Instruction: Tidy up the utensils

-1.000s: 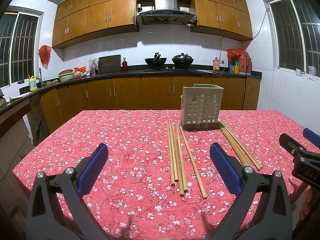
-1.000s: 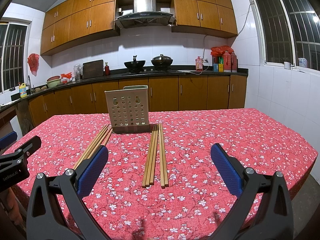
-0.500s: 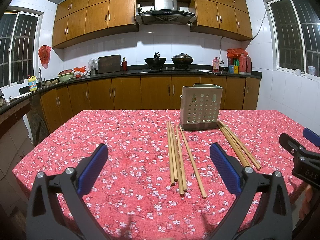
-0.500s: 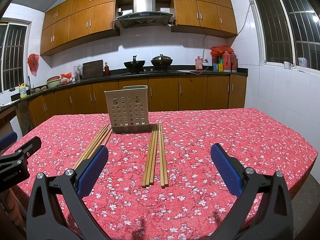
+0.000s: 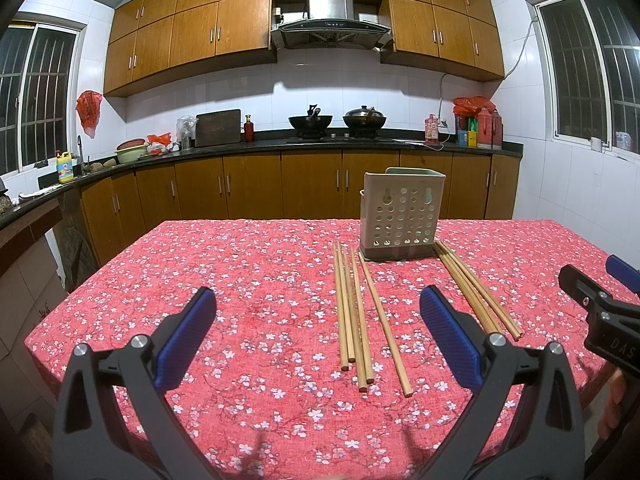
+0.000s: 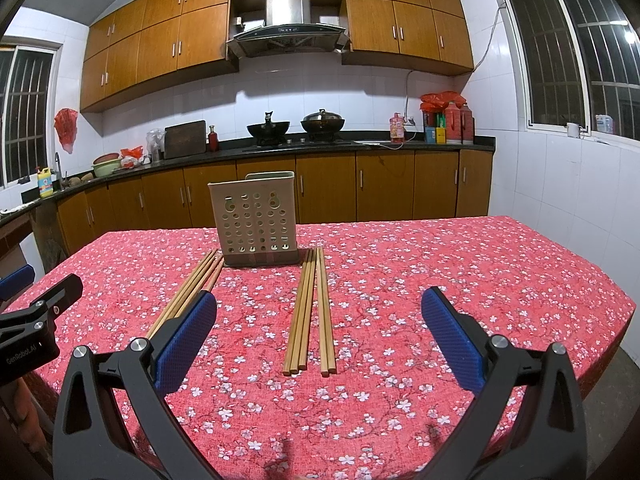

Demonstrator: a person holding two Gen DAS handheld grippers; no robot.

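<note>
Both the left gripper (image 5: 318,322) and right gripper (image 6: 319,322) hover released above the counter (image 6: 460,264). Two chopstick bundles (image 6: 310,312) (image 5: 362,314) flank the perforated holder (image 6: 256,220) mid-counter. Risk: pinching one stick may roll its neighbours apart.

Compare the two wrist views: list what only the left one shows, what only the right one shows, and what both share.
Only the left wrist view shows the open left gripper up close, with the right gripper at its right edge. Only the right wrist view shows the open right gripper up close, with the left gripper at its left edge. Both show the perforated utensil holder, a chopstick bundle at either side of it, and the floral tablecloth.
</note>
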